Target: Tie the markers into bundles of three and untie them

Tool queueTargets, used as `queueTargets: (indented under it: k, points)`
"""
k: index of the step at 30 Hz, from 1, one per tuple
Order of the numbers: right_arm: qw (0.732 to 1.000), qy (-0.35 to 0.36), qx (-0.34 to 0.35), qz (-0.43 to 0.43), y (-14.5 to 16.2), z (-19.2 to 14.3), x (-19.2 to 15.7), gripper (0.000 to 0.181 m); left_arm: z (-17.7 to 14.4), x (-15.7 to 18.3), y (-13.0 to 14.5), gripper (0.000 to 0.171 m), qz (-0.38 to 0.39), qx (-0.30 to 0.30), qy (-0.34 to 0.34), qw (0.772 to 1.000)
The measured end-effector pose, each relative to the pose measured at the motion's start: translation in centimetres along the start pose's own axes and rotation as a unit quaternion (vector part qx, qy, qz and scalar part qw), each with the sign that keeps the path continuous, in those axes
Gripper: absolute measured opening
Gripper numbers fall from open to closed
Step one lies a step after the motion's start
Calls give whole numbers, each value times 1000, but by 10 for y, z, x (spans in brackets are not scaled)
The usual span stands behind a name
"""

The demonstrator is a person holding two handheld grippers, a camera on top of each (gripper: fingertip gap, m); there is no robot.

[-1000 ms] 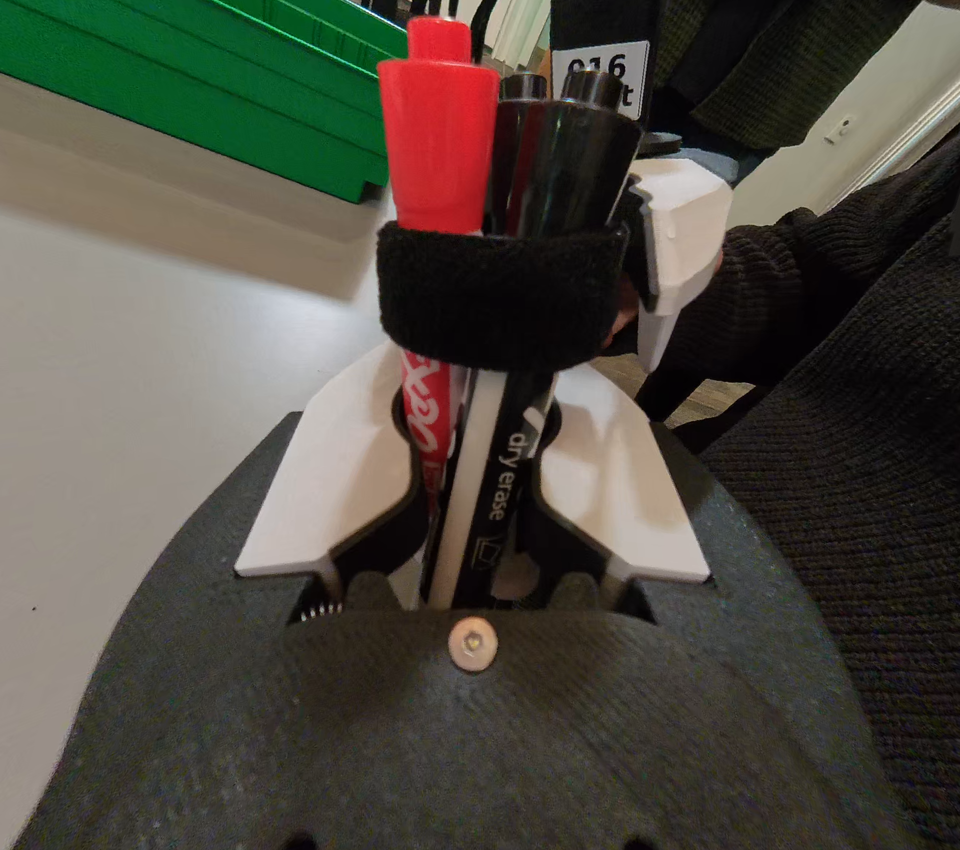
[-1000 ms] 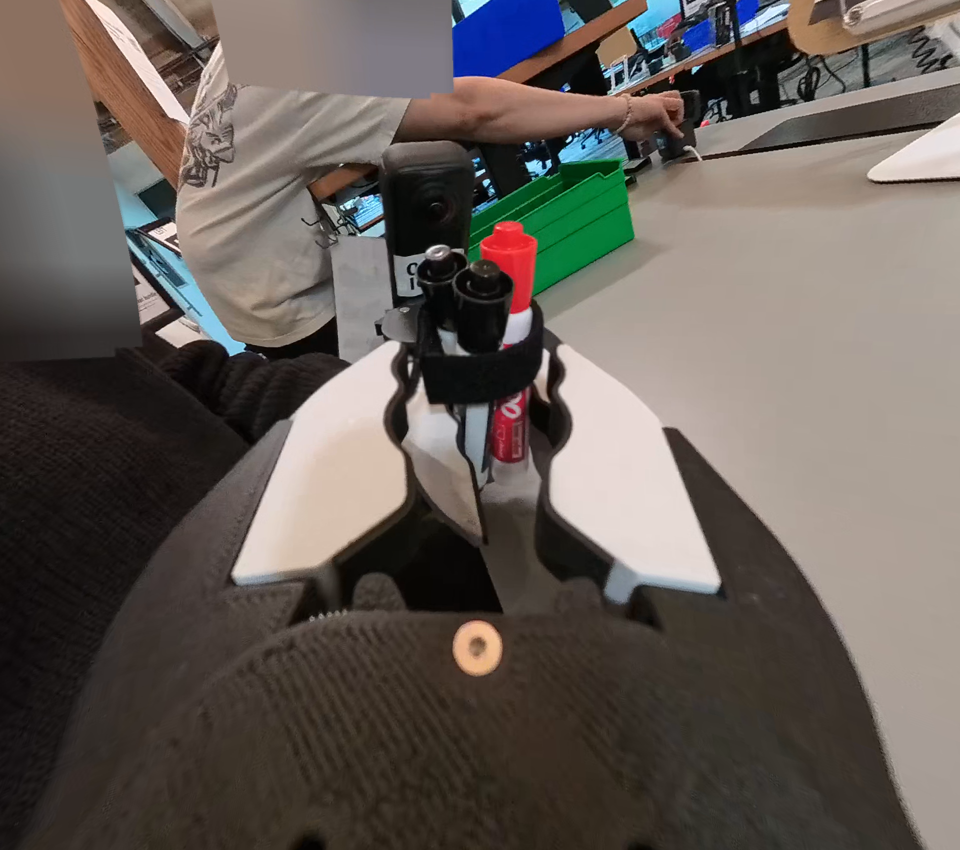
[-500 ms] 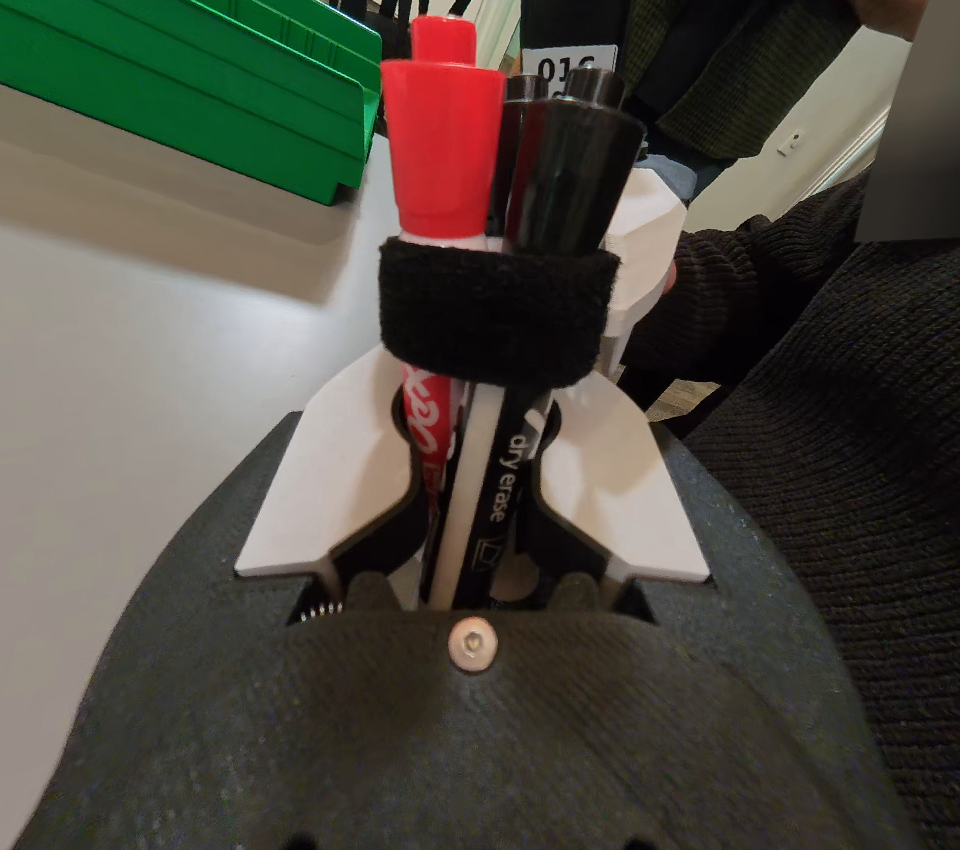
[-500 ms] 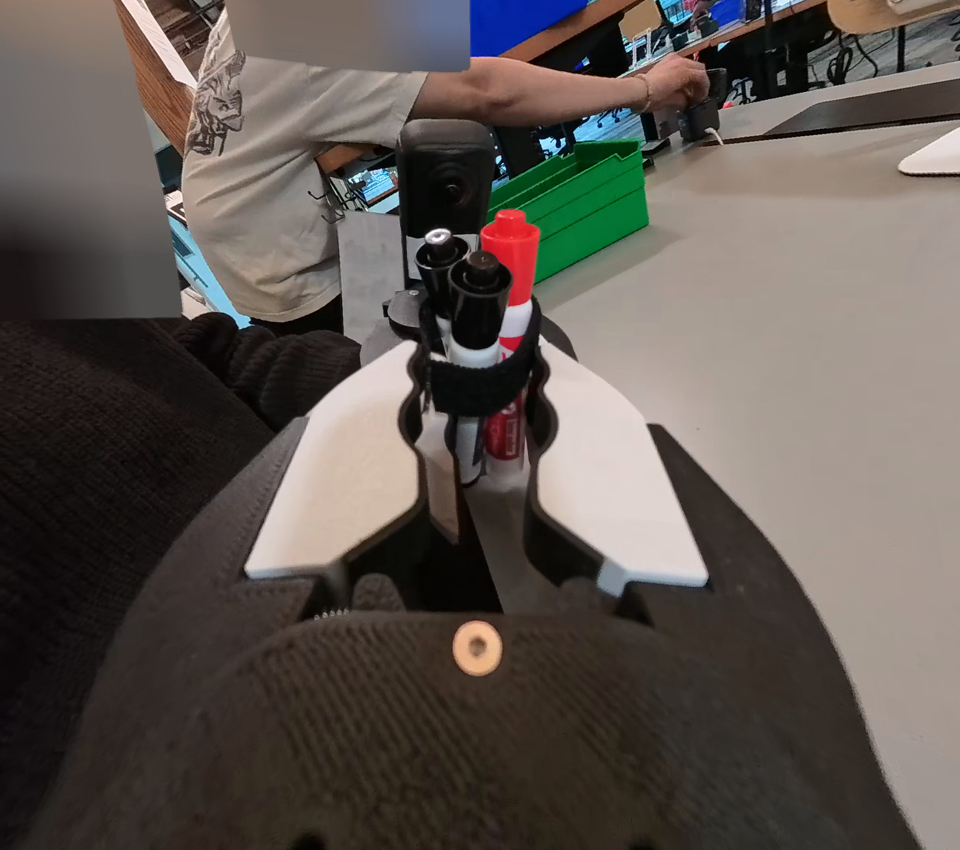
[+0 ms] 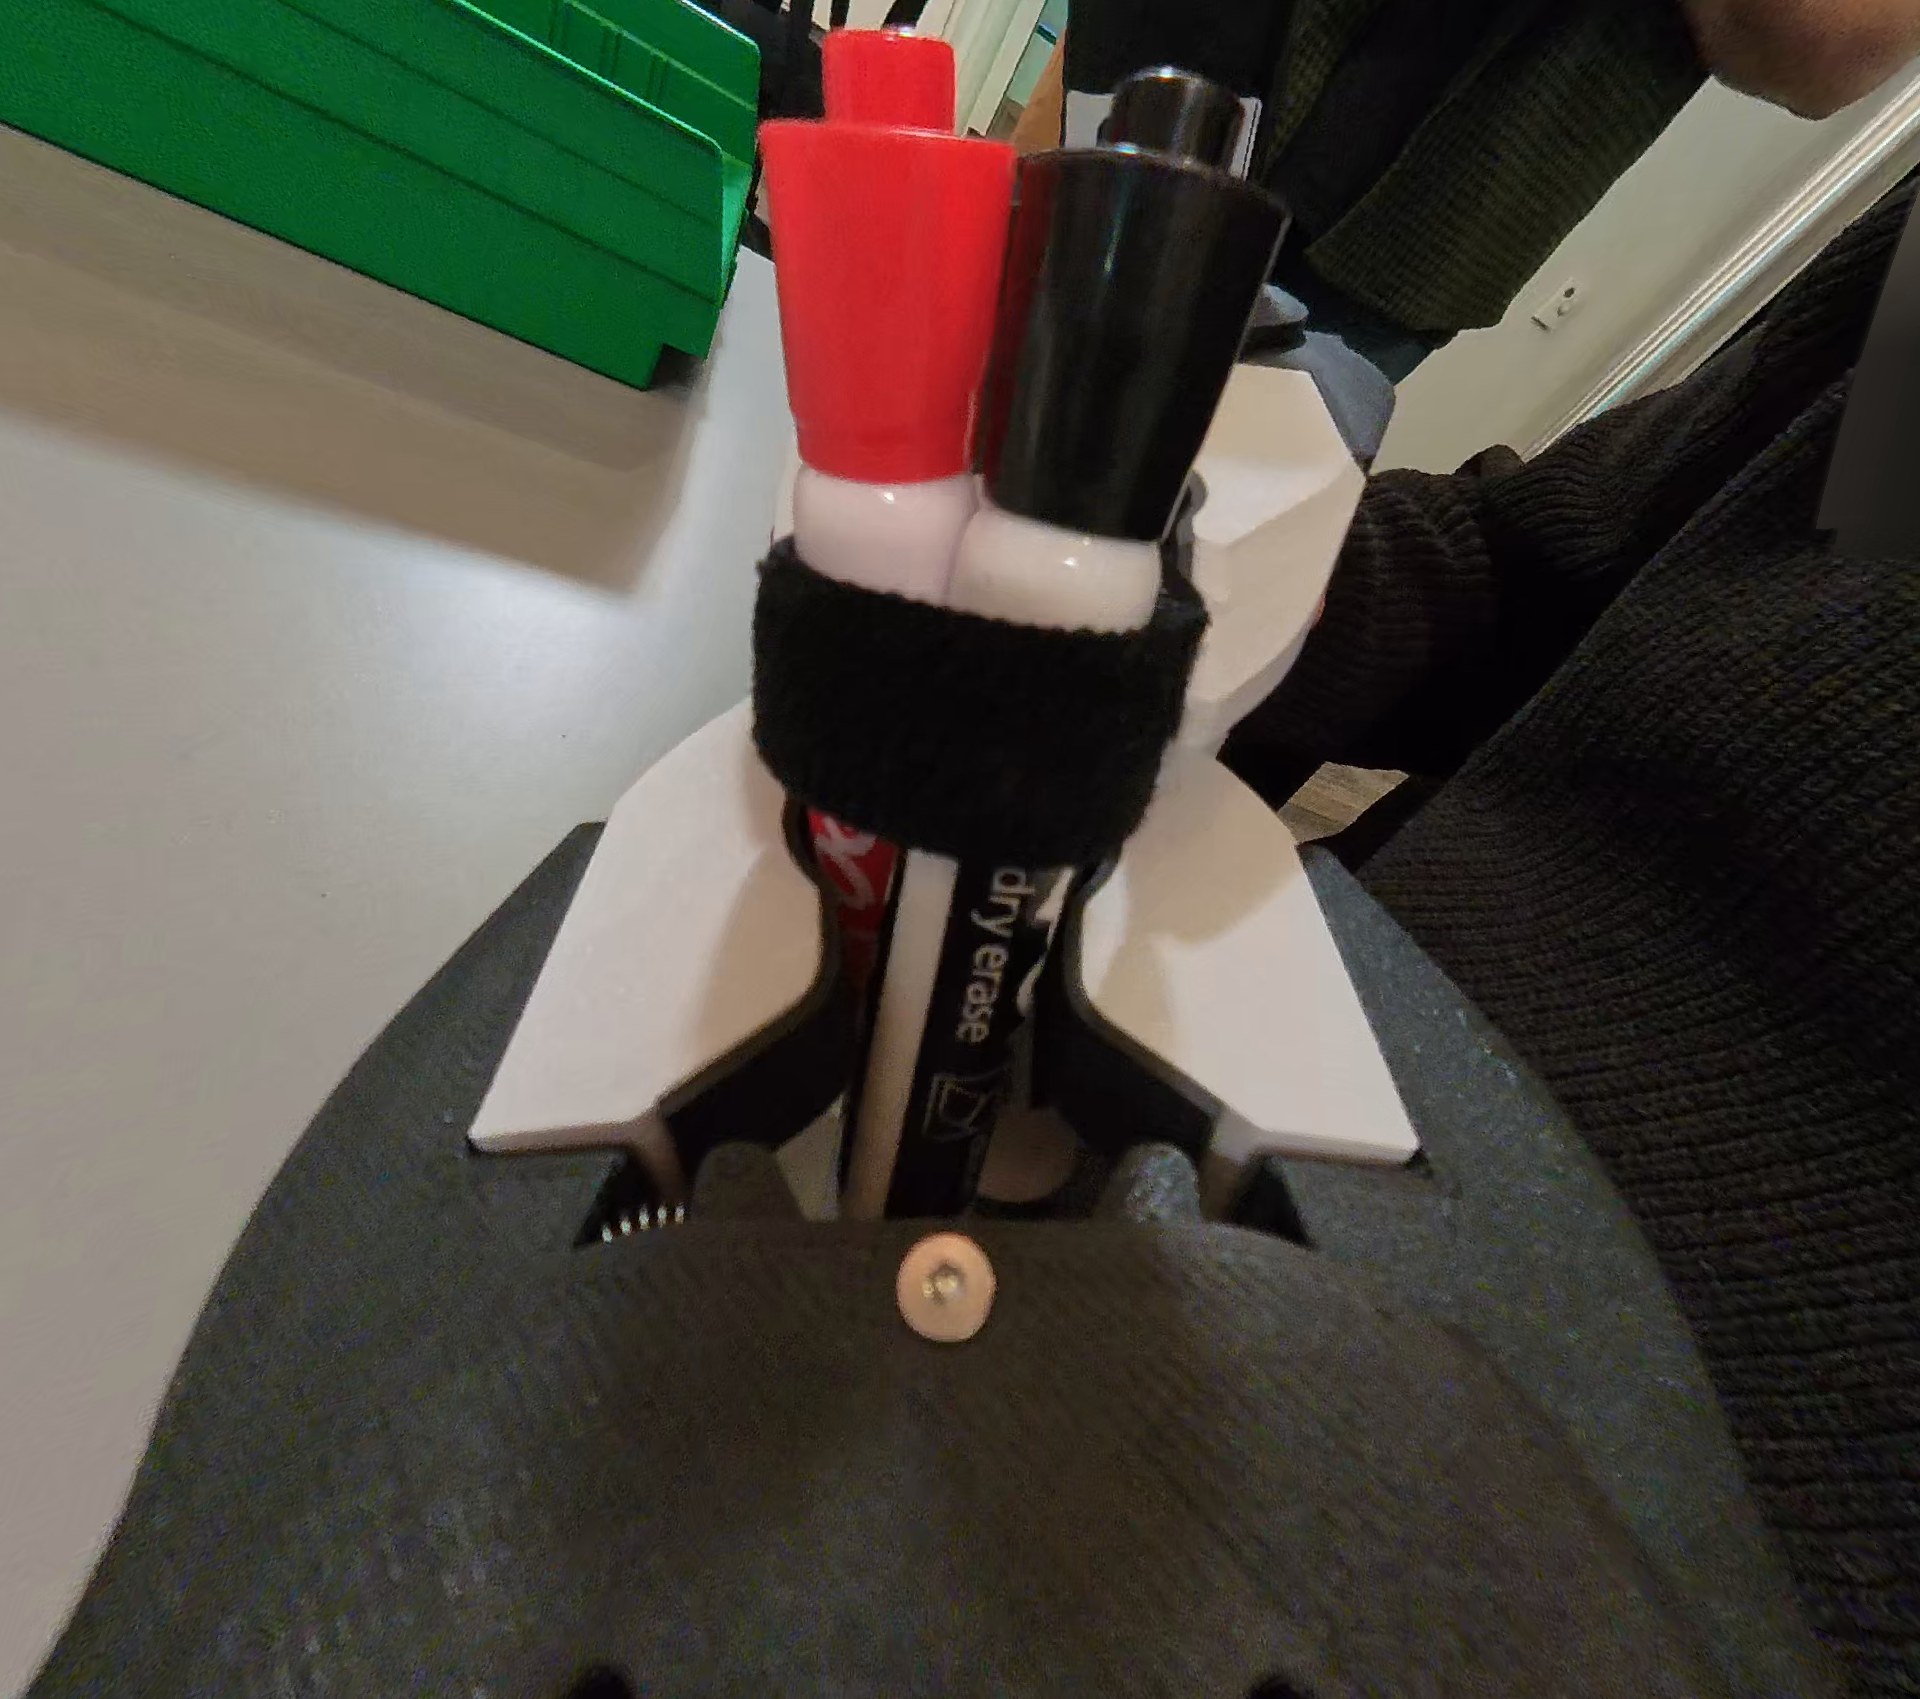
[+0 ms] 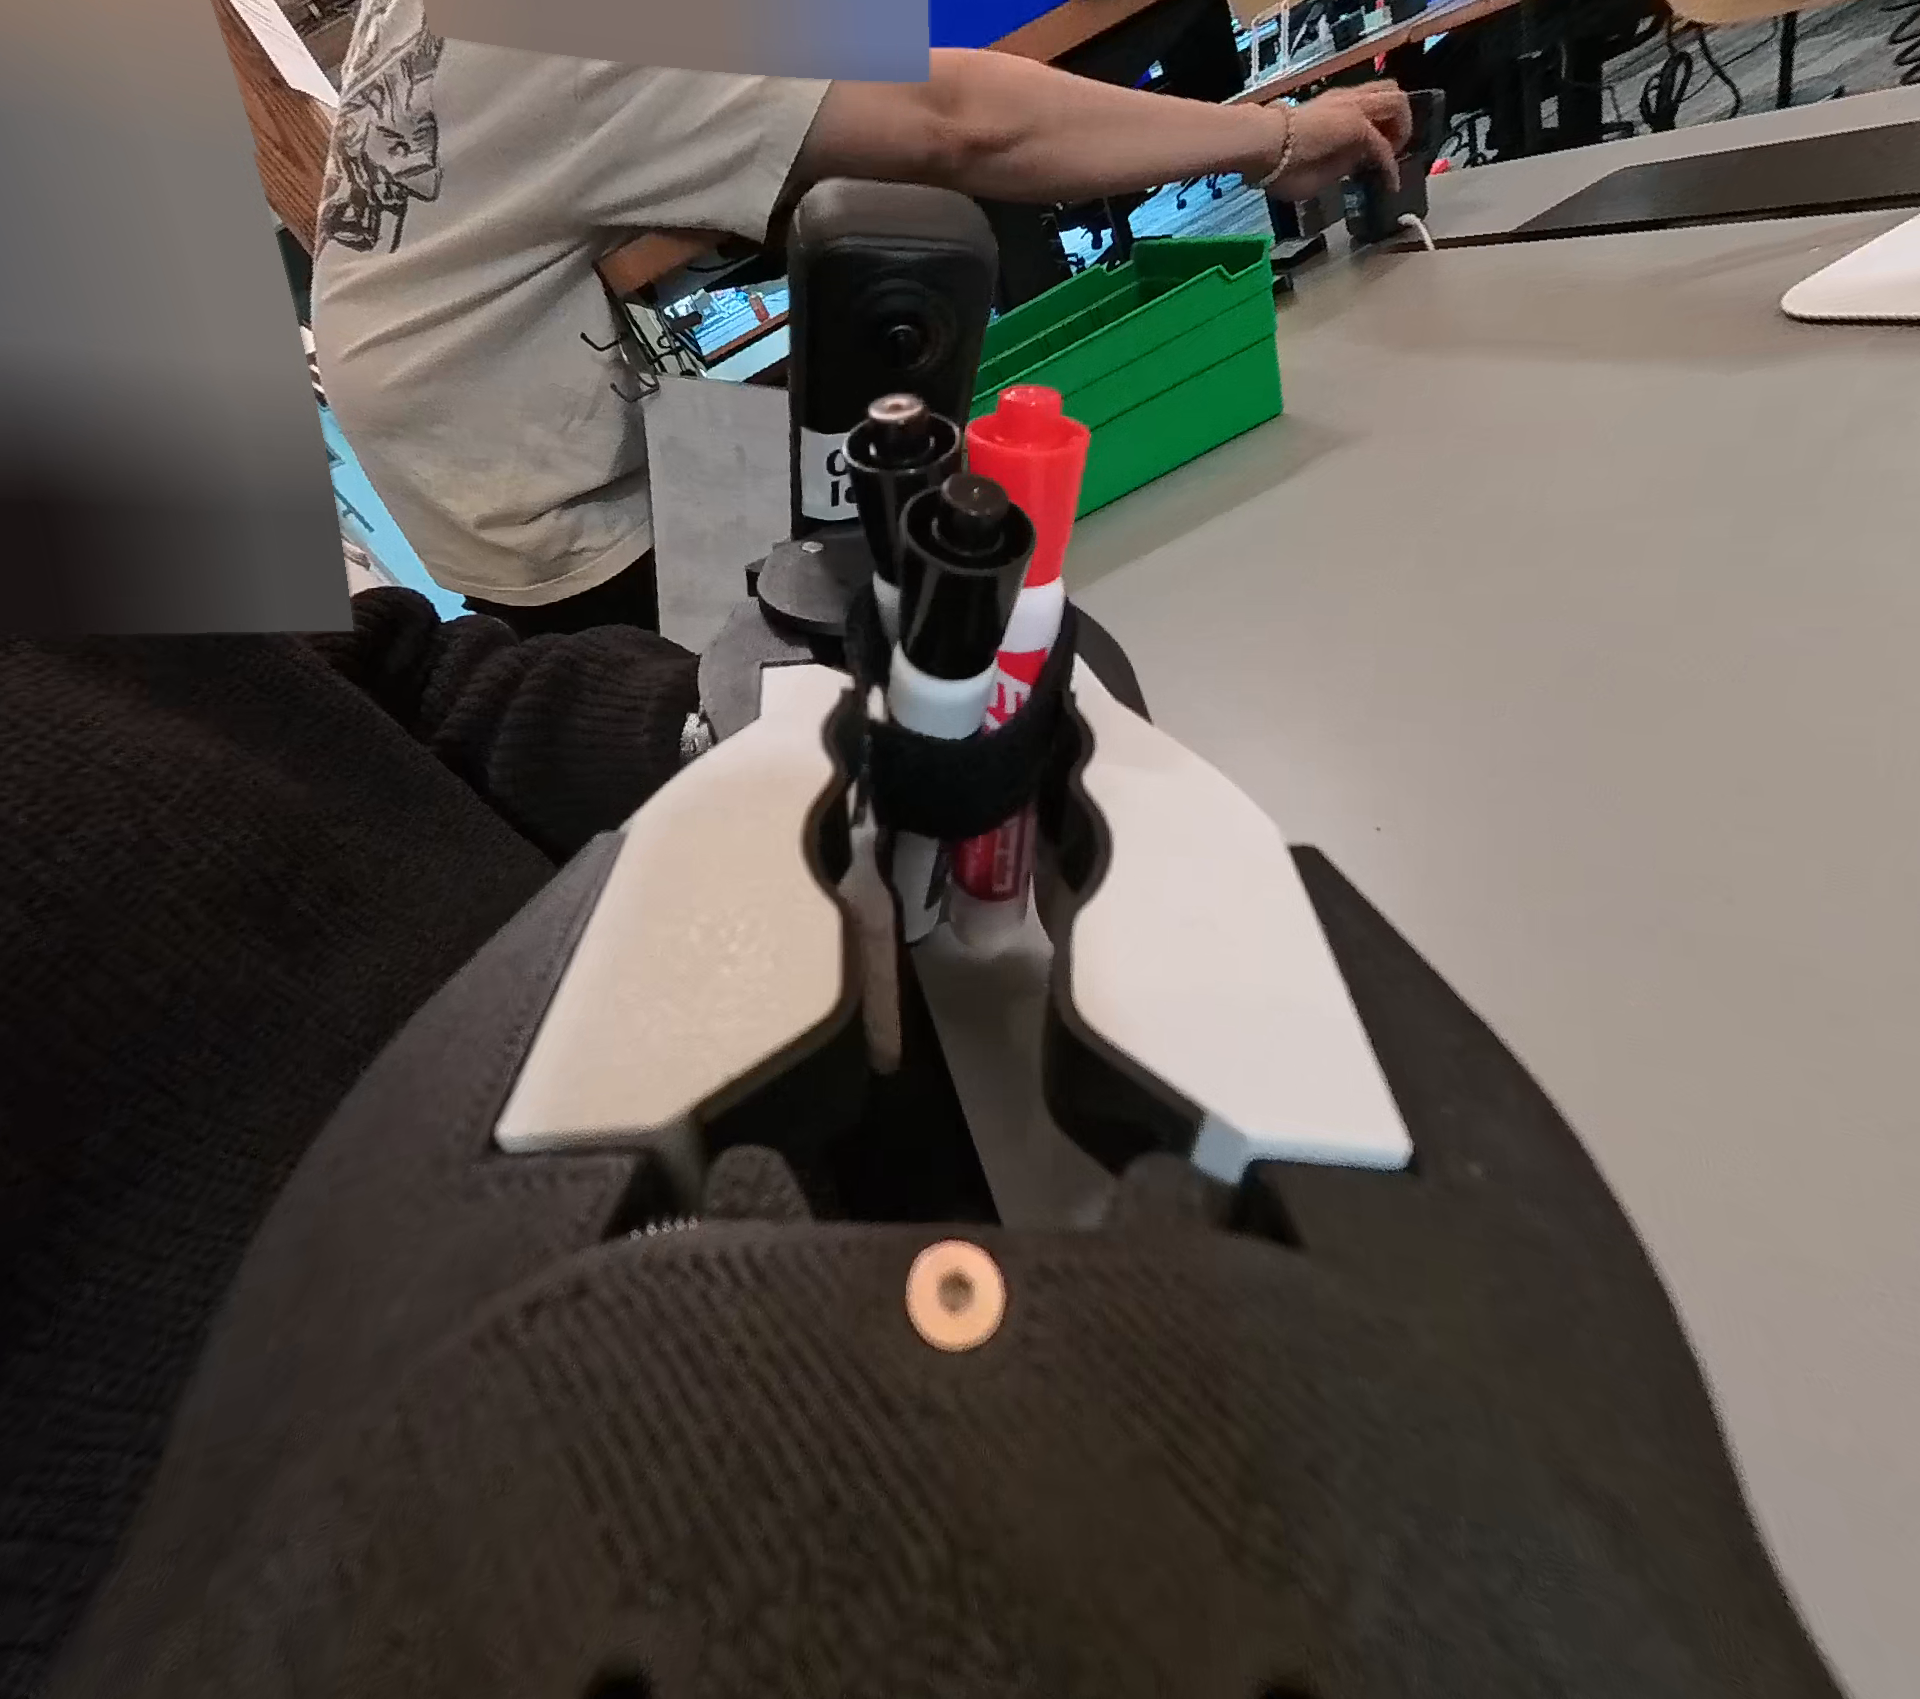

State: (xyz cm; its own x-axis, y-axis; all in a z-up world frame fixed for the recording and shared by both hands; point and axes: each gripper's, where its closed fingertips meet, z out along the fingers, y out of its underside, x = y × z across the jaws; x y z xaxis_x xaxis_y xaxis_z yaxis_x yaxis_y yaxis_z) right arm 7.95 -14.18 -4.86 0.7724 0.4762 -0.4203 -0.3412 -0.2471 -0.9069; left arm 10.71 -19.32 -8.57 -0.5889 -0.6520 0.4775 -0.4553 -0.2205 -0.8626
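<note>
Three dry-erase markers, one with a red cap and two with black caps, stand upright as a bundle. A black strap wraps round their white barrels just below the caps. My left gripper is shut on the lower barrels. My right gripper faces it, and its white fingers close on the strap from both sides. One right finger shows behind the bundle in the left wrist view. The red cap and black caps rise above the strap.
A green bin sits on the grey table behind the bundle; it also shows in the right wrist view. A person in a grey shirt reaches across the far table. A dark knitted sleeve is close on the right. There is about 6 cm between the tips of the two grippers.
The black strap has slid down the markers toward my left gripper. It covered the bottoms of the caps; now the white barrels show above it. The right gripper moved with it.
</note>
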Motion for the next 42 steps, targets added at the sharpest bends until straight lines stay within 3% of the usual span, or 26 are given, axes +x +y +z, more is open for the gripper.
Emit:
queueTargets:
  k: [8, 12, 15, 18, 24, 27, 31, 36, 42]
  points:
    - [1000, -7, 9, -3, 0, 0, -1, 46, -1, -3, 0, 43, 5, -7, -13, 1000]
    - [999, 12, 40, 13, -10, -8, 12, 45, -8, -16, 2, 40, 34, -37, -66, 997]
    - [997, 42, 50, 37, -11, -13, 29, 44, -23, -36, 3, 42, 47, -104, -127, 985]
    - [995, 61, 53, 57, -11, -15, 42, 40, -41, -65, 18, 41, 41, -221, -173, 959]
    - [992, 77, 11, 101, 7, -10, 52, 41, -71, -84, 48, 44, 60, -421, -179, 887]
    - [988, 84, -5, 129, 17, -7, 54, 40, -74, -83, 55, 44, 52, -465, -166, 868]
    - [979, 99, -38, 175, 36, -5, 61, 46, -59, -74, 45, 44, 4, -434, -139, 890]
    - [975, 69, 7, 210, 23, -6, 57, 45, -44, -69, 32, 44, -15, -384, -137, 913]
    - [980, 51, 21, 192, 16, -6, 51, 36, -36, -57, 25, 44, -20, -358, -126, 925]
